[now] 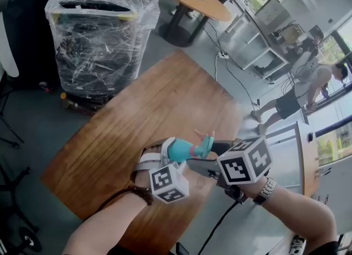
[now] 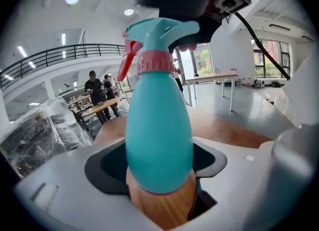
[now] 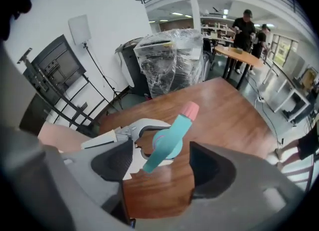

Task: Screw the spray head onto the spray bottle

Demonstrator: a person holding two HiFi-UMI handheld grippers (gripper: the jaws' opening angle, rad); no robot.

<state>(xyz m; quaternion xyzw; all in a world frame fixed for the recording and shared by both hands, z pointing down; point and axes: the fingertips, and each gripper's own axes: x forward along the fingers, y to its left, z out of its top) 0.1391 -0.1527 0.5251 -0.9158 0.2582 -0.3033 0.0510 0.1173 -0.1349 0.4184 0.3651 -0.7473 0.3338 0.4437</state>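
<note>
One teal spray bottle is standing upright above the wooden tabletop, and the left gripper is clamping its two fingers around the lower body. One spray head, with a red trigger, is sitting on the bottle's neck at a single pink collar. The right gripper is hovering over the head from above, its two fingers spreading wide on either side without pinching it. Two people are standing at a distant table.
</note>
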